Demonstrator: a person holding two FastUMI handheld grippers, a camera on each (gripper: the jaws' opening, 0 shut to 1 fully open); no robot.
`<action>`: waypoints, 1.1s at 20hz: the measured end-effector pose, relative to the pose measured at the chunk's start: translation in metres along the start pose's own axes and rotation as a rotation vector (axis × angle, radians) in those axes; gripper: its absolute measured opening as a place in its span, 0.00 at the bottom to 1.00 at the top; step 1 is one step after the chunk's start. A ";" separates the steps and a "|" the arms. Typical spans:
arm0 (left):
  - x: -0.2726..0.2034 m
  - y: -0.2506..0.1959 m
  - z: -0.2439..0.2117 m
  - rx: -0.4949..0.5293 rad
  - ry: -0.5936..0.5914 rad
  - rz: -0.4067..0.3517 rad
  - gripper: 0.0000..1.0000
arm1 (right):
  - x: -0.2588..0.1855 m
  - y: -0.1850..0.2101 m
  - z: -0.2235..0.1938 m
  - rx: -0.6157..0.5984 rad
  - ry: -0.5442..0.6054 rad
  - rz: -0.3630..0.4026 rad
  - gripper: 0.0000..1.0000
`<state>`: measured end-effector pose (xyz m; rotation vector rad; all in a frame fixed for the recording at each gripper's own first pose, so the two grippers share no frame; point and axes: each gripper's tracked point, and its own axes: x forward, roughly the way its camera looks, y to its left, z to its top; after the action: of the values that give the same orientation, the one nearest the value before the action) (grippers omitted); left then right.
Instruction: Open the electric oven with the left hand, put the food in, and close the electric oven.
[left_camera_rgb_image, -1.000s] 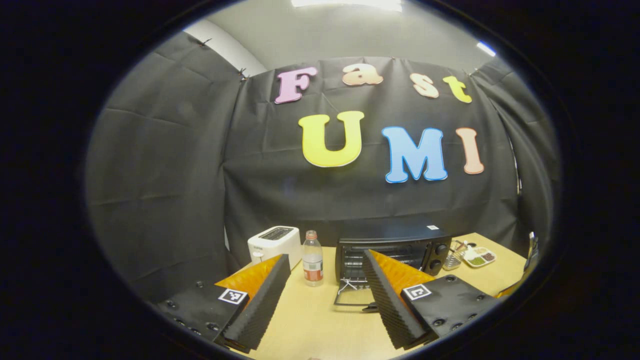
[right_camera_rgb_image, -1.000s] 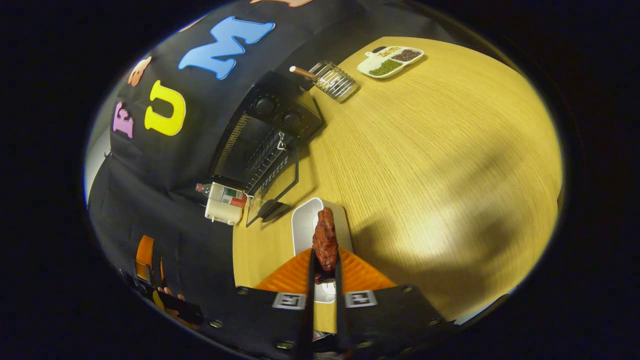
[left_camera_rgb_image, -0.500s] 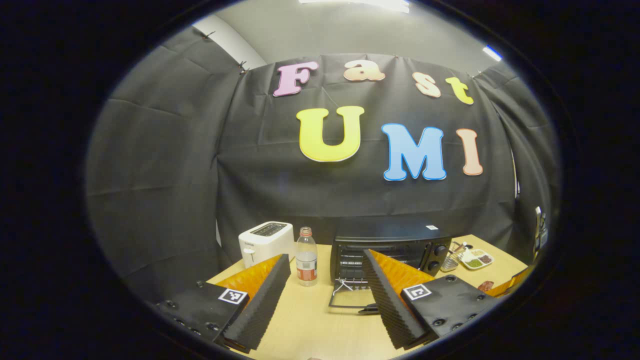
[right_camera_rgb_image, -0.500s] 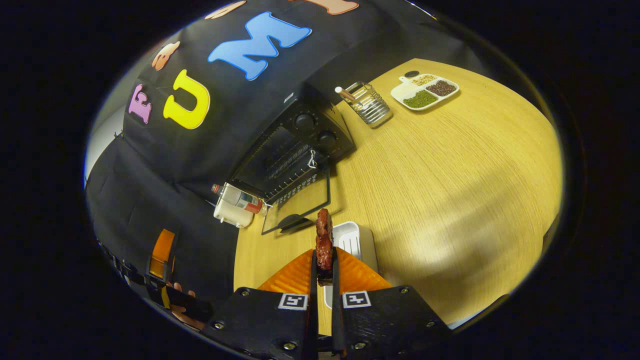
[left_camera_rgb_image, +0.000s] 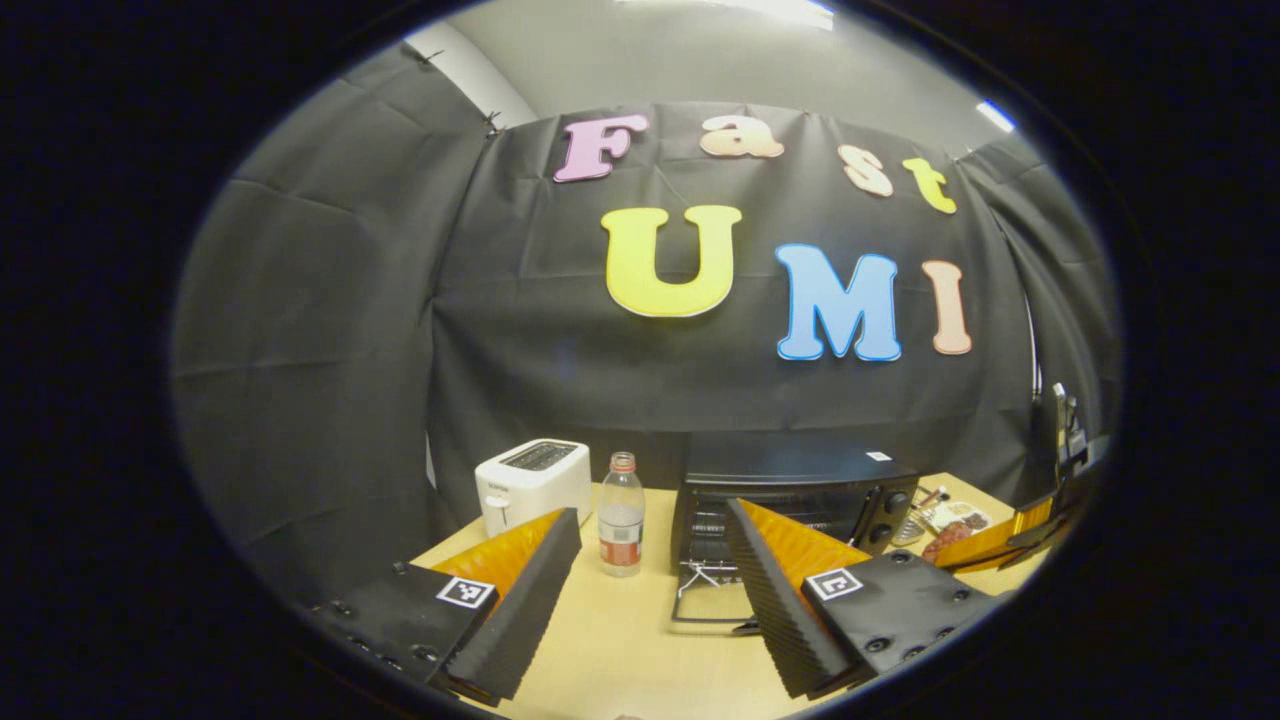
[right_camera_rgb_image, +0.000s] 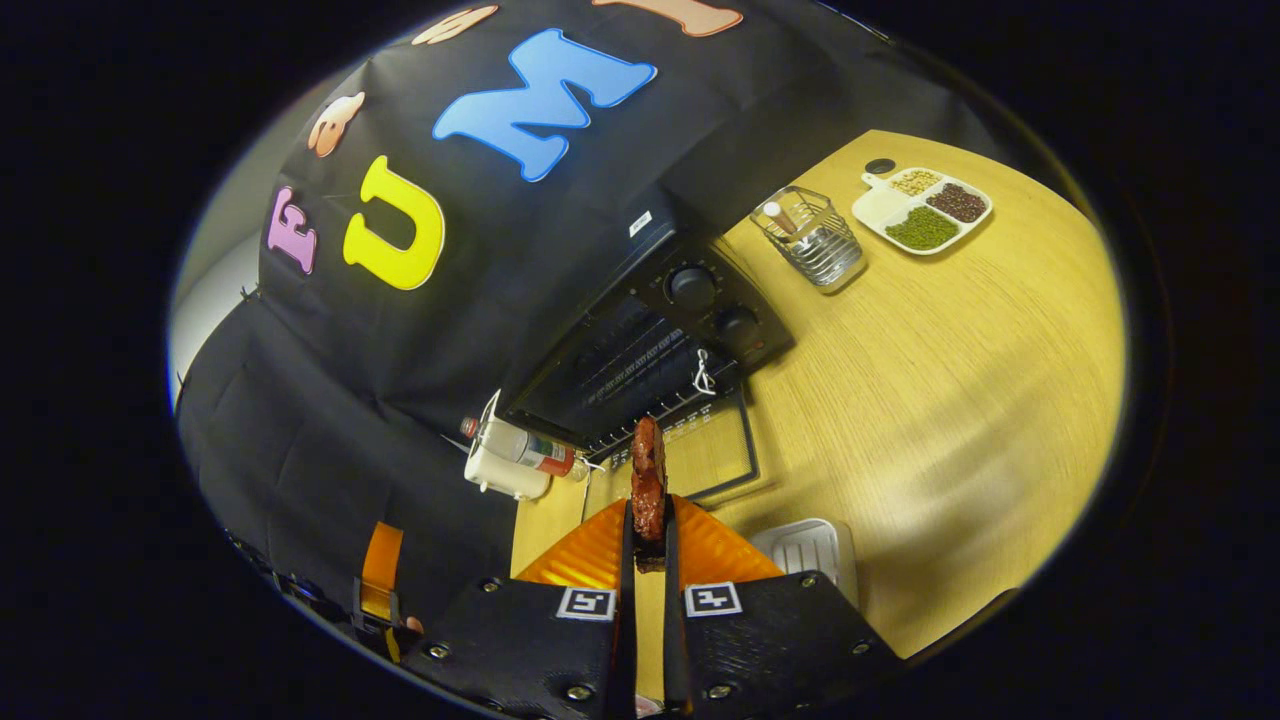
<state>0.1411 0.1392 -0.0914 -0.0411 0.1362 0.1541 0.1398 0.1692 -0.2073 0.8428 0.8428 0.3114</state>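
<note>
Right gripper view, lower centre: my right gripper (right_camera_rgb_image: 648, 525) has its fingers drawn narrow, both pressing on an upright piece of food (right_camera_rgb_image: 648, 478). Directly above the food, mid-frame, stands the electric oven (right_camera_rgb_image: 650, 340), its door (right_camera_rgb_image: 700, 455) folded down onto the bench (right_camera_rgb_image: 930, 380). Left gripper view, bottom: my left gripper (left_camera_rgb_image: 650, 560) has its fingers spread wide, holding nothing; the oven (left_camera_rgb_image: 790, 490) lies right of centre beyond them, a bottle (left_camera_rgb_image: 621, 514) between the fingers farther off.
</note>
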 end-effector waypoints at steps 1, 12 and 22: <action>0.002 0.004 0.000 -0.002 0.002 0.000 1.00 | 0.008 0.004 0.002 0.004 -0.005 0.003 0.11; 0.010 0.053 -0.012 0.011 0.032 0.023 1.00 | 0.094 0.037 0.030 0.077 -0.077 0.042 0.11; -0.001 0.080 -0.019 0.042 0.072 0.069 0.91 | 0.157 0.042 0.049 0.116 -0.143 0.044 0.11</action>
<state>0.1249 0.2175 -0.1121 -0.0004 0.2131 0.2187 0.2809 0.2566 -0.2404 0.9809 0.7141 0.2398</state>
